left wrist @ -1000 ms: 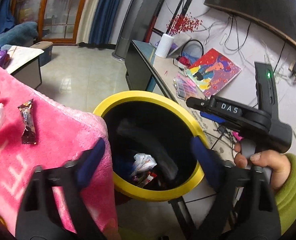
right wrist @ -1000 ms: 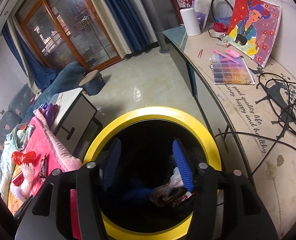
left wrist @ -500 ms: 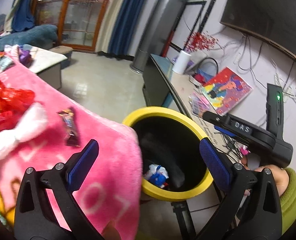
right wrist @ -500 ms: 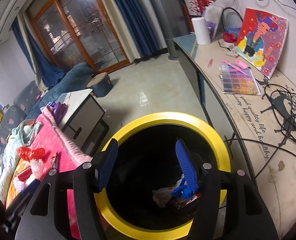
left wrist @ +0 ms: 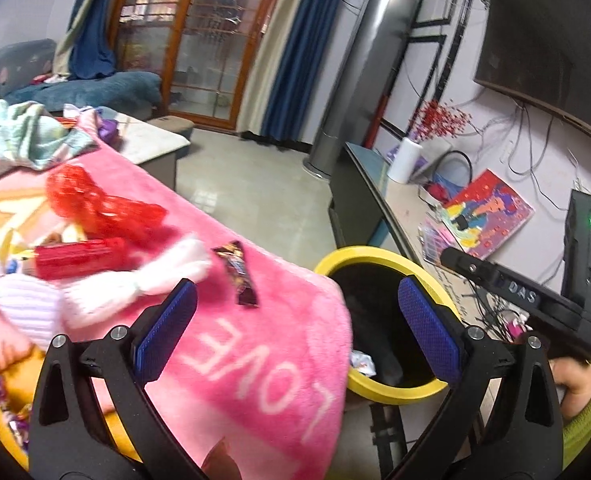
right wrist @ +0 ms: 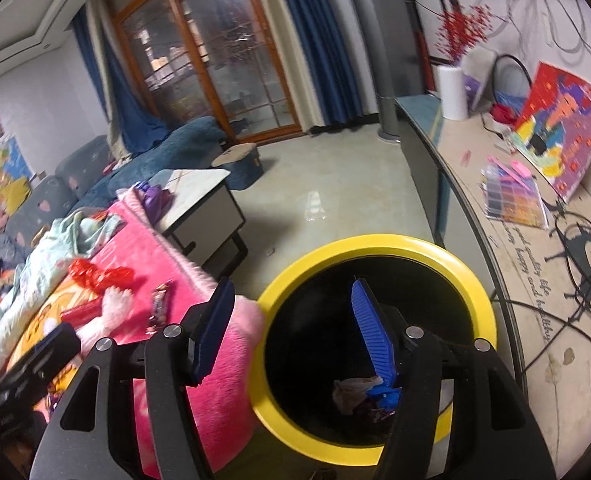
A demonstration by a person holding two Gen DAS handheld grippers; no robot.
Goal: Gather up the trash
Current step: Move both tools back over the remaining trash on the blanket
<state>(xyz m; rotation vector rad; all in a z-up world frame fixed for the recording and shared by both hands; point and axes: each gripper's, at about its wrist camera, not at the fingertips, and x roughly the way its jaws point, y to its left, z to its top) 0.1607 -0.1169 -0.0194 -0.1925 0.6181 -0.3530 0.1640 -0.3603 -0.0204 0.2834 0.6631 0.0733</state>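
1. Your left claw (left wrist: 295, 320) is wide and empty; the dark brown candy-bar wrapper (left wrist: 237, 274) lies on the pink plush blanket (left wrist: 263, 360), just beyond its left pad.
2. Your right claw (right wrist: 295, 330) is part-spread and empty, above the yellow-rimmed black bin (right wrist: 375, 244), with crumpled wrappers (right wrist: 355, 390) at the bottom.
3. The white plush toy (left wrist: 135, 284) and red crinkled plastic (left wrist: 99, 204) sit left of the wrapper.
4. Since a second ago, your left claw swung from the bin to the blanket.
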